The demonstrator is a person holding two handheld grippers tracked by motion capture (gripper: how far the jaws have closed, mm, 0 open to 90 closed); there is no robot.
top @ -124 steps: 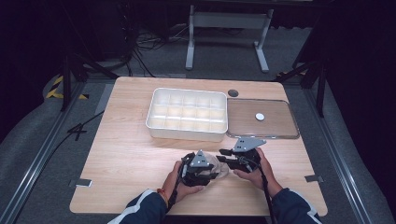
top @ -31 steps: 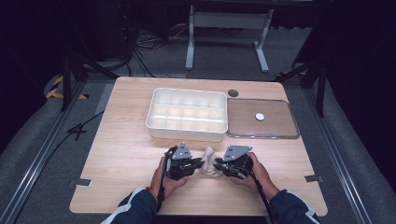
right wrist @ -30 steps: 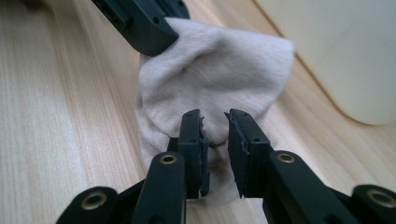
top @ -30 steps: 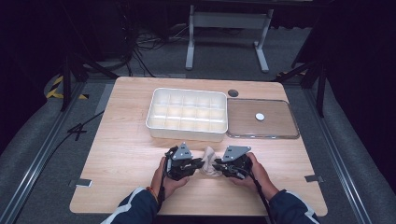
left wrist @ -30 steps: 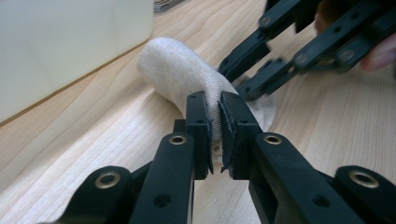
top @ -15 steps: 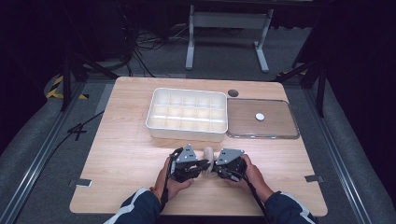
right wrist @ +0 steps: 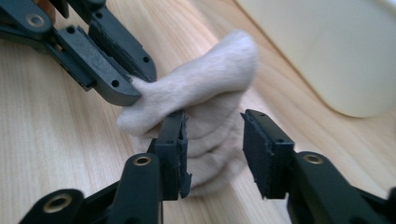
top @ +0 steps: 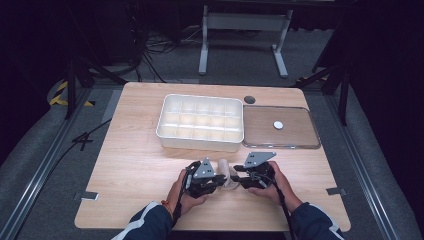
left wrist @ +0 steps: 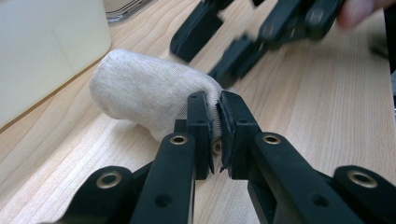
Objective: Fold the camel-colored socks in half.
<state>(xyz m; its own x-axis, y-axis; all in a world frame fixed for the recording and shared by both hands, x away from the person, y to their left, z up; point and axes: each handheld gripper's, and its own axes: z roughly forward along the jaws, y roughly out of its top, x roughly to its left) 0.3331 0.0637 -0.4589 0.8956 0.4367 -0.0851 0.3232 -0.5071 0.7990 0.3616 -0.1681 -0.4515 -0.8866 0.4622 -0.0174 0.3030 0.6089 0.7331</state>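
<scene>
A small rolled-up beige knitted sock (top: 226,171) lies on the light wooden table (top: 130,170), just on the person's side of the white plastic compartment box (top: 201,122). The left gripper (left wrist: 212,135) has its jaws pressed together on a fold of the sock's cloth. The right gripper (right wrist: 212,140), at the sock's other side, has just been opening: its jaws stand spread with the sock between them, the pads not pressing on it.
</scene>
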